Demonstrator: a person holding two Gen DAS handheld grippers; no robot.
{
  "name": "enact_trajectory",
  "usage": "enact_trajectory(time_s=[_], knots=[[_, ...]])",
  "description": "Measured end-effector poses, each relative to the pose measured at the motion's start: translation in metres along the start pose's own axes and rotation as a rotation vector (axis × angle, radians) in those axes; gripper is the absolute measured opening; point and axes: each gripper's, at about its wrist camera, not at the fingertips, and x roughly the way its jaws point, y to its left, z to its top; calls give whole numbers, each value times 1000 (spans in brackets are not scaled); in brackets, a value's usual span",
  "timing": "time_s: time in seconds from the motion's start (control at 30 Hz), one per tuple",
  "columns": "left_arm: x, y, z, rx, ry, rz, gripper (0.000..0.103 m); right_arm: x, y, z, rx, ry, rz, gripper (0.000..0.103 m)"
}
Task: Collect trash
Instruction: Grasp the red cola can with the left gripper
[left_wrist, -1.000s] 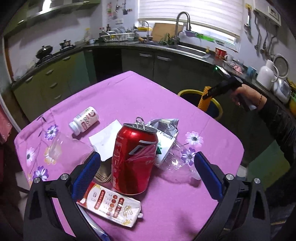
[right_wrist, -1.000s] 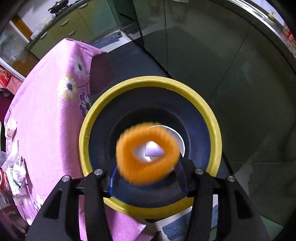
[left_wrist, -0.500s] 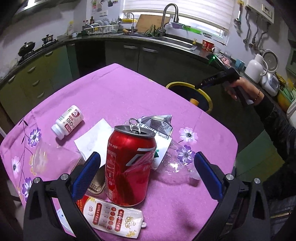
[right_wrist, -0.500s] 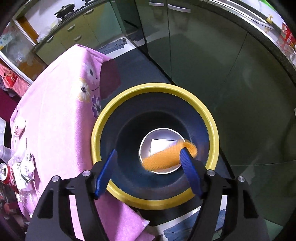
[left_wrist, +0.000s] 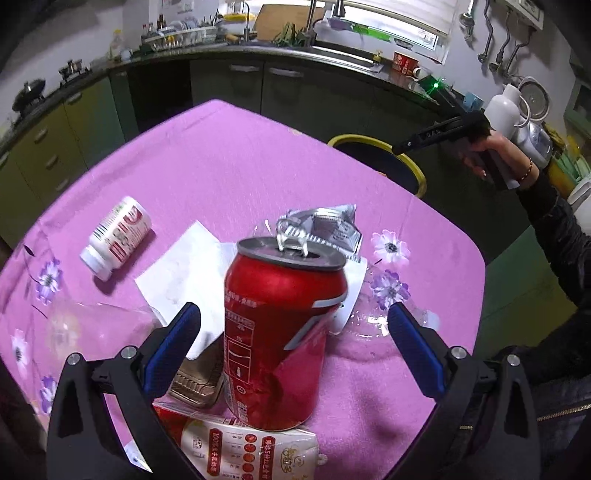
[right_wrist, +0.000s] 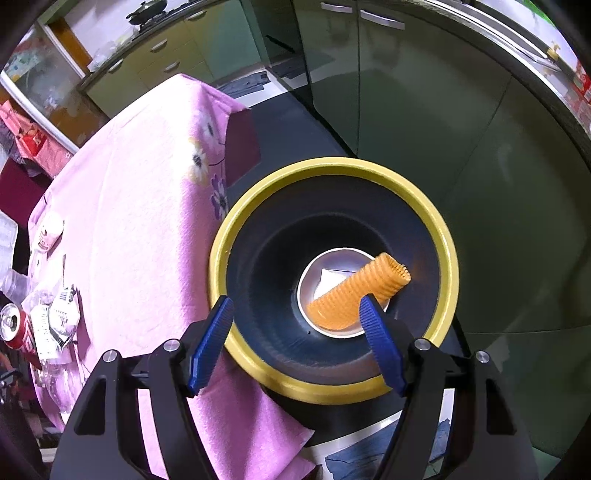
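Observation:
A dented red can (left_wrist: 284, 332) stands upright on the pink tablecloth (left_wrist: 229, 166). My left gripper (left_wrist: 293, 321) is open, one blue finger on each side of the can, with gaps on both sides. My right gripper (right_wrist: 293, 306) hangs open over the yellow-rimmed bin (right_wrist: 332, 166) with nothing between its fingers. An orange foam net (right_wrist: 358, 291) lies at the bin's bottom on a white disc. In the left wrist view a hand holds the right gripper (left_wrist: 424, 138) above the bin (left_wrist: 410, 166) past the table's far right corner.
Around the can lie a white pill bottle (left_wrist: 118, 236), a white tissue (left_wrist: 184, 273), a silver wrapper (left_wrist: 328, 229), clear crumpled plastic (left_wrist: 74, 328), a gold foil tray (left_wrist: 195, 380) and a printed sachet (left_wrist: 251, 450). Dark kitchen cabinets (right_wrist: 424, 110) stand behind the bin.
The orange net left the right gripper and dropped to the bin's bottom as the jaws opened. My left gripper came closer and lower around the red can.

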Motion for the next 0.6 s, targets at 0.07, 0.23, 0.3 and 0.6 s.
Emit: enact_trajectory(time_s=[0.07, 0.23, 0.3, 0.6], knots=[[6, 3, -1, -3, 15, -15, 96, 1, 5, -1, -10, 5, 4, 71], [13, 0, -6, 18, 36, -25, 96, 2, 14, -2, -27, 12, 11, 71], [16, -3, -7, 33, 46, -21, 96, 4, 19, -2, -35, 16, 14, 71], [29, -5, -7, 55, 85, 25, 73, 15, 27, -4, -50, 37, 31, 71]])
